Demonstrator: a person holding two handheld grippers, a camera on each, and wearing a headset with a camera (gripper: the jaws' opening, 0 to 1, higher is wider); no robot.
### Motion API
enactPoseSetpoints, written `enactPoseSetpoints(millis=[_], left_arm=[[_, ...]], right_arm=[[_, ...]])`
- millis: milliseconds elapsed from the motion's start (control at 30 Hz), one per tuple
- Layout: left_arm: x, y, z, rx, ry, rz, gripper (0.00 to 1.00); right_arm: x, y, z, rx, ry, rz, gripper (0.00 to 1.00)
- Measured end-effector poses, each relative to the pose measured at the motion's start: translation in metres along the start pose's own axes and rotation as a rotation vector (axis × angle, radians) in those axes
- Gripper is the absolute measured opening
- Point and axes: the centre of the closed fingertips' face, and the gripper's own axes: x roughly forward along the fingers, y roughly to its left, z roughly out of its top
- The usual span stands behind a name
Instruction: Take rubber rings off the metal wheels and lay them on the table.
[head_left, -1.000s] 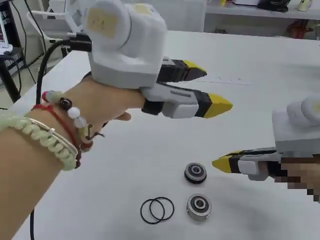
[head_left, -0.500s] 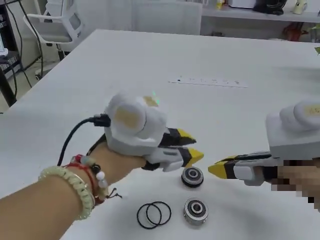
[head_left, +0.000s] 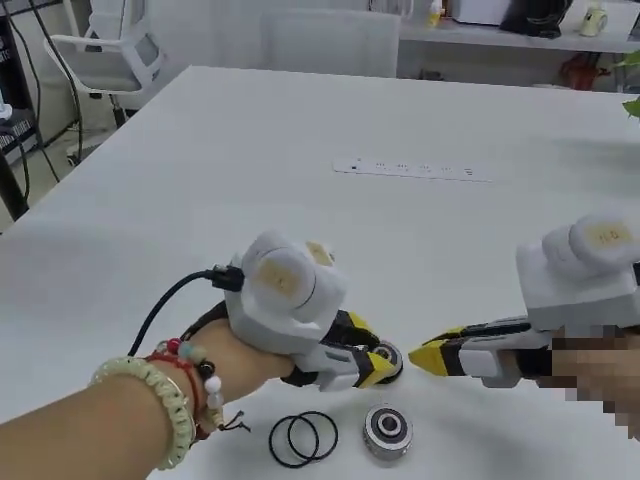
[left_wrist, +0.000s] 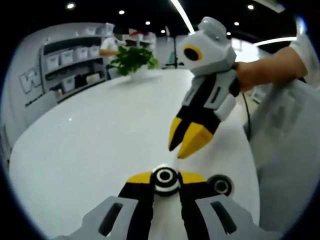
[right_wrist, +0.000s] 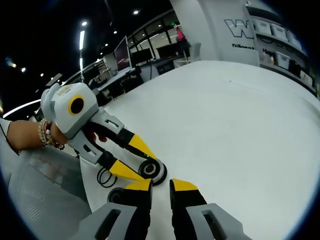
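Note:
Two metal wheels lie near the table's front edge. My left gripper (head_left: 375, 350) is down at the farther wheel (head_left: 392, 354), its yellow-tipped jaws shut on it; in the left gripper view that wheel (left_wrist: 165, 179) sits squeezed between the two tips. The nearer wheel (head_left: 387, 430) lies free, with two black rubber rings (head_left: 303, 438) flat and overlapping to its left. My right gripper (head_left: 420, 358) hovers just right of the held wheel, pointing at it, jaws a little apart and holding nothing. In the right gripper view the held wheel (right_wrist: 152, 169) lies just beyond my right gripper (right_wrist: 161, 186).
A white power strip (head_left: 410, 168) lies across the middle of the white table (head_left: 250, 150). An office chair (head_left: 110, 45) stands past the far left corner, shelves behind it. A black cable (head_left: 165, 300) trails from my left gripper.
My left gripper has come down from high above the table to the farther wheel and closed on it. The right gripper has hardly moved. The head camera tilted.

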Motion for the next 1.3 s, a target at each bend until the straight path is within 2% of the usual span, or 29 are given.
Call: enactPoseSetpoints(millis=[167,267,433,600,900,1133,1300], left_arm=[[0.001,0.001,0.0,-0.028,-0.006,0.004,0.16],[-0.003,-0.001,-0.001,-0.029,-0.003,0.008,0.14],[-0.003,-0.002,-0.001,-0.033,0.004,0.0,0.14],[-0.004,-0.005,-0.001,-0.034,0.01,-0.017,0.14],[-0.003,-0.006,-0.001,-0.03,0.011,-0.022,0.14],[-0.003,-0.005,-0.001,-0.026,0.011,-0.023,0.14],[-0.003,-0.005,-0.001,-0.025,0.01,-0.024,0.14]], right_arm=[[0.003,0.001,-0.006,-0.01,0.025,0.013,0.11],[0.007,0.003,-0.011,-0.022,0.041,0.023,0.16],[0.012,0.007,-0.012,-0.08,0.046,0.026,0.18],[0.017,0.011,-0.019,-0.149,0.075,0.03,0.2],[0.023,0.016,-0.018,-0.198,0.057,0.039,0.29],[0.025,0.015,-0.017,-0.207,0.038,0.046,0.25],[0.026,0.015,-0.017,-0.253,0.042,0.039,0.22]])
